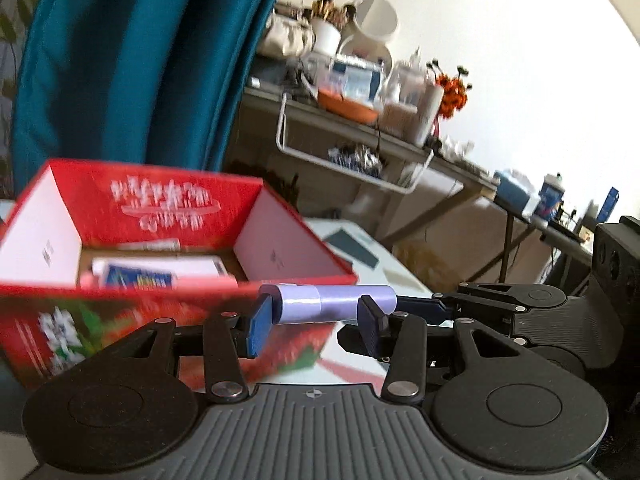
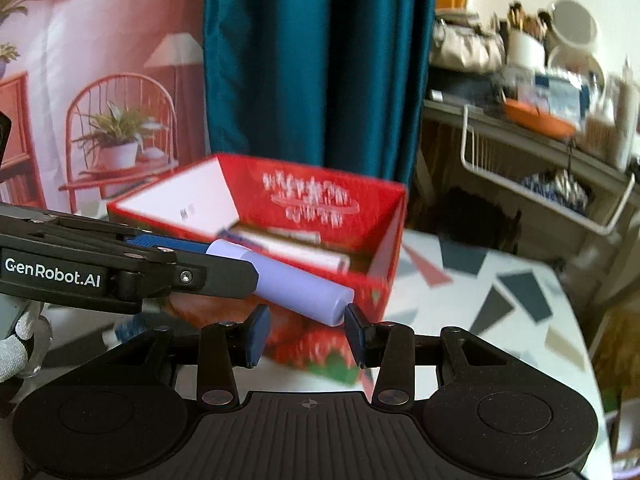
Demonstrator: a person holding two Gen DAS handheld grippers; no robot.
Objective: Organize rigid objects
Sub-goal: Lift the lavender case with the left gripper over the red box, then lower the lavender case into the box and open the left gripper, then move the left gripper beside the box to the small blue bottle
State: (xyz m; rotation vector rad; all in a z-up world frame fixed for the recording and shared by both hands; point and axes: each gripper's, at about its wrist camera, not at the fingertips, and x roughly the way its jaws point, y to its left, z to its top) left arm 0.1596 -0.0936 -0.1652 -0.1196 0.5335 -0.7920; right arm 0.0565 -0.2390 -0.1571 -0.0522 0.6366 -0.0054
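Note:
A small lavender tube [image 1: 332,304] hangs level in the air, just in front of the near rim of an open red box [image 1: 172,200]. Both grippers have hold of it. My left gripper [image 1: 314,320] has its left pad at the tube's capped end, and its right pad crosses the body. From the right, a blue finger [image 1: 416,307] of the other gripper reaches the tube's far end. In the right wrist view the tube [image 2: 296,288] slants down to my right gripper [image 2: 306,328], its end against the right pad. The left gripper [image 2: 228,260] straddles the upper end.
The red box [image 2: 312,196] holds several small packets [image 2: 288,248] and stands on a white table with coloured patches [image 2: 480,280]. Behind it hangs a teal curtain [image 2: 320,60]. A cluttered side table [image 2: 540,128] with a wire basket [image 2: 540,200] stands to the right. A gloved hand [image 2: 16,348] shows at the left edge.

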